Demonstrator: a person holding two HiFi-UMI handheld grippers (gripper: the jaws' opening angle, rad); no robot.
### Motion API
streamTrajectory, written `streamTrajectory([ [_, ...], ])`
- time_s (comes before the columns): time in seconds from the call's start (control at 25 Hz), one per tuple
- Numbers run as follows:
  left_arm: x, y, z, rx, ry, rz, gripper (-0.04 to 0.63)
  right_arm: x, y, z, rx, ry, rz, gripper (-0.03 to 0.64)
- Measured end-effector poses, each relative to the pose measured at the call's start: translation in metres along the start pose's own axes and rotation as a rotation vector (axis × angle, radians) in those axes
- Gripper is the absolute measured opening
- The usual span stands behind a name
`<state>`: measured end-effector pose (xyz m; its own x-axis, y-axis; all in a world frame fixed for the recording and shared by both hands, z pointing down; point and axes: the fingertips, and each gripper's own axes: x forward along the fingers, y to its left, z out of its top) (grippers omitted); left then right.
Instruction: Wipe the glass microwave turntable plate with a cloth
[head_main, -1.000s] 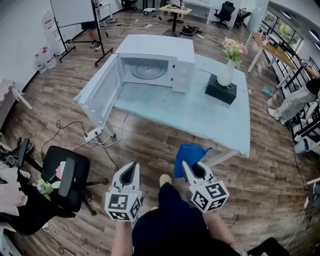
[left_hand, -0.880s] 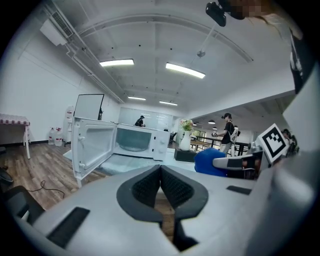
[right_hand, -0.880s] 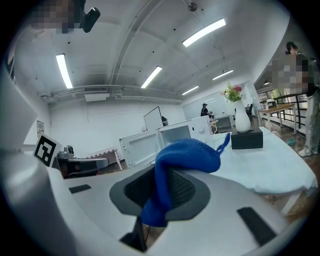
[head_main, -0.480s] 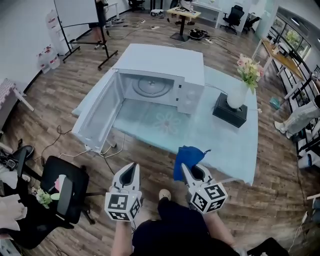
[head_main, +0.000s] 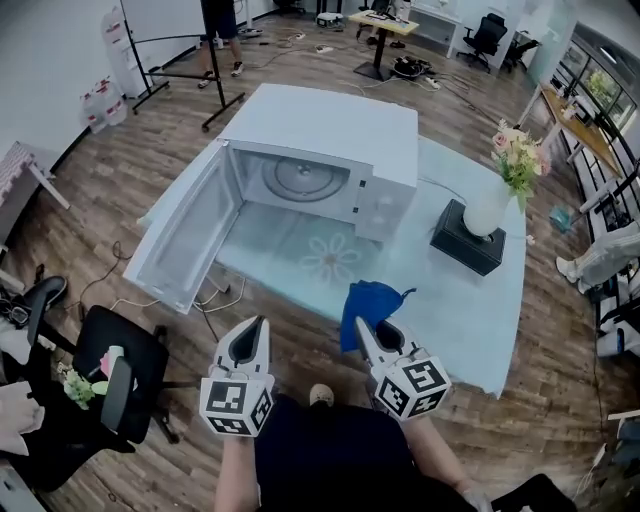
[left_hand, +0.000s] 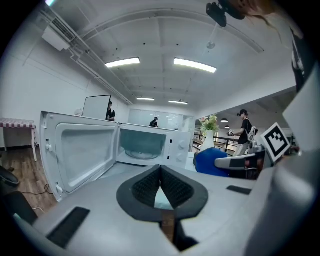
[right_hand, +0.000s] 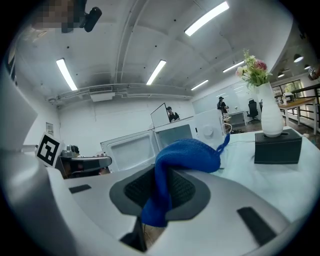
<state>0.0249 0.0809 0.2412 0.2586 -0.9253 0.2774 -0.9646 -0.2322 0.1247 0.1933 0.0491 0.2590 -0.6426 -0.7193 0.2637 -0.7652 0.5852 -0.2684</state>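
Observation:
The glass turntable plate lies inside a white microwave whose door hangs open to the left; it also shows in the left gripper view as the plate. A blue cloth is pinched in my right gripper, well short of the microwave; the cloth droops between the jaws. My left gripper is shut with nothing in it, and the left gripper points at the open oven.
The microwave stands on a table with a pale blue cover. A white vase of flowers sits on a black box at the right. An office chair is at lower left; cables trail on the wooden floor.
The table and microwave have drawn closer and lower in the head view as the person stepped forward. Both grippers keep the same pose, cloth still held.

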Motion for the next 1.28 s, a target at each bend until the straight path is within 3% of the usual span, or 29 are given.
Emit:
streamTrajectory([
  [0.44, 0.021, 0.011, -0.003, -0.014, 0.051, 0.02, 0.004, 0.024, -0.002, -0.008, 0.029, 0.055, 0.037, 0.052],
  [1.28, 0.176, 0.101, 0.029, 0.014, 0.108, -0.105, 0.005, 0.186, -0.037, 0.026, 0.033, 0.138, -0.022, 0.052],
])
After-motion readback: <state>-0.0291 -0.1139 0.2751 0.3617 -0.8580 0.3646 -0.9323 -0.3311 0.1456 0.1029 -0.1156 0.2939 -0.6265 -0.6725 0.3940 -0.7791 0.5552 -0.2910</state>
